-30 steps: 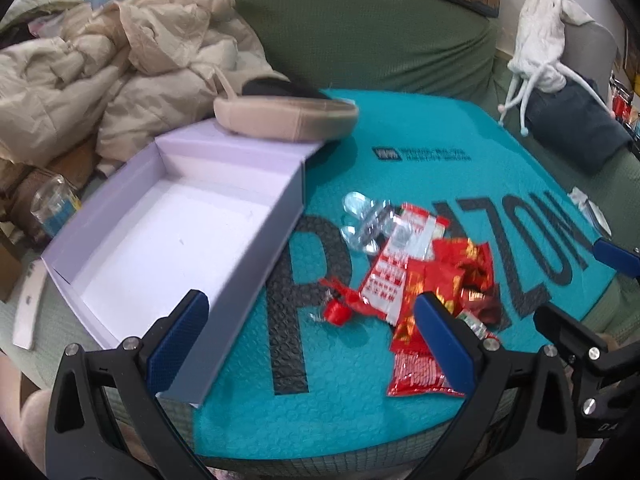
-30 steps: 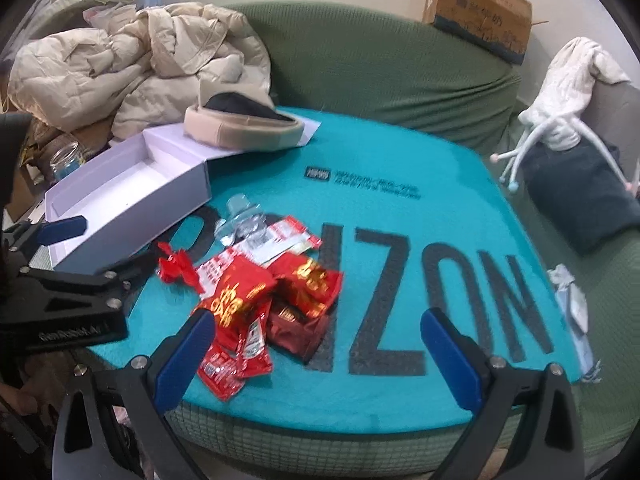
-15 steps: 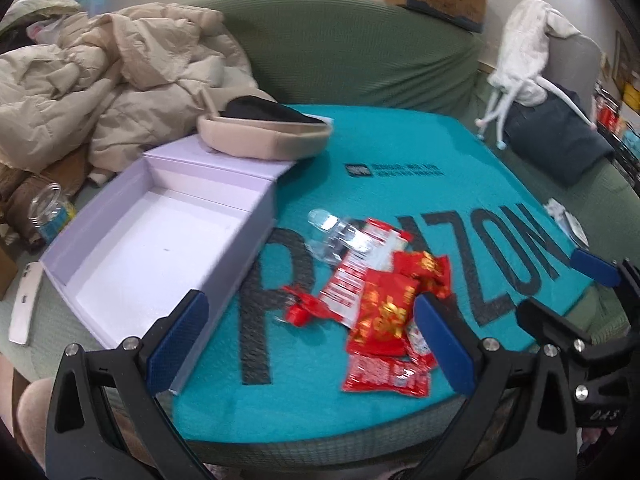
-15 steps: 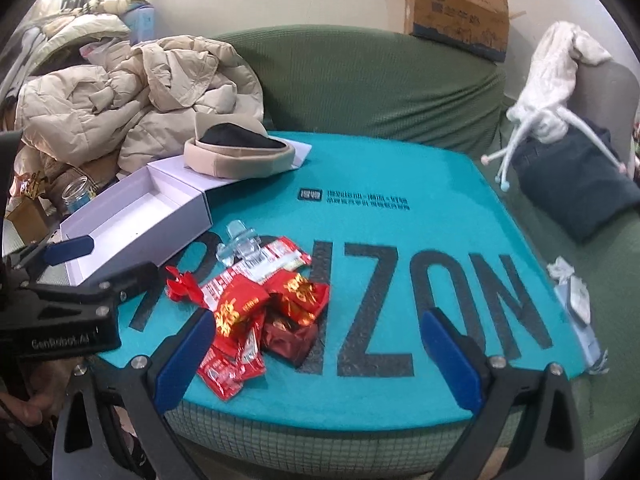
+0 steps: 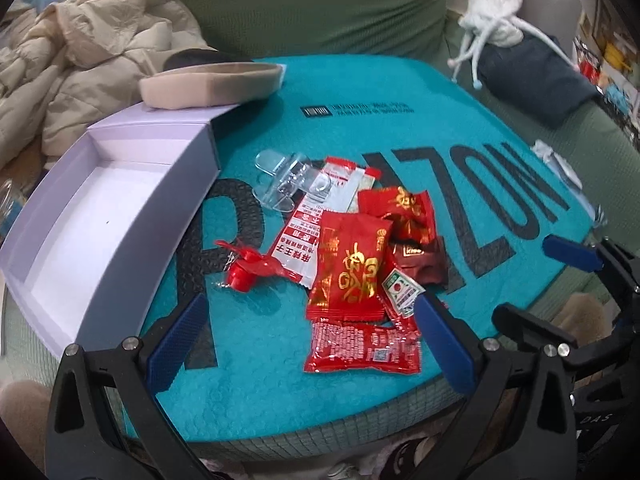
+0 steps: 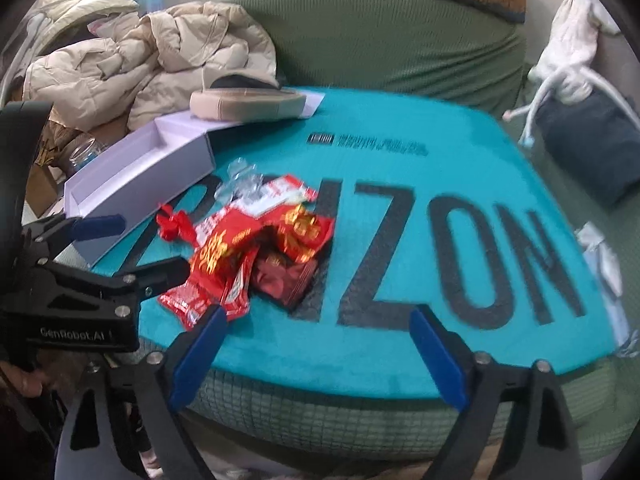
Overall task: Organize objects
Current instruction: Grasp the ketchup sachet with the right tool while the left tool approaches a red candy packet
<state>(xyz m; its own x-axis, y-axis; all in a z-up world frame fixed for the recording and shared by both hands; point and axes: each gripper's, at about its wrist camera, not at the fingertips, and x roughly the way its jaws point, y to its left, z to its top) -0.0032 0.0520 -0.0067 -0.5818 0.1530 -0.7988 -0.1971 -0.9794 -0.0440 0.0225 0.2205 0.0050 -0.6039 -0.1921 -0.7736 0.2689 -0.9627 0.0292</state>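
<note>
A green sofa [image 5: 312,12] rises beyond both sets of jaws, beige coat [image 5: 80,64] heaped left. The teal mat [image 5: 380,128] lies beneath them. Left of the left gripper [image 5: 308,336] sits the open white box [image 5: 100,208], empty. Red snack packets [image 5: 352,268] lie between its wide, empty jaws (a clear clip [image 5: 284,180] beyond). The right gripper [image 6: 316,352], just narrowing, holds nothing.

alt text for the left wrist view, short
A pile of red snack packets lies on a teal mat, just ahead of the open, empty left gripper. An empty white box sits to the pile's left, the right gripper at the right edge.
</note>
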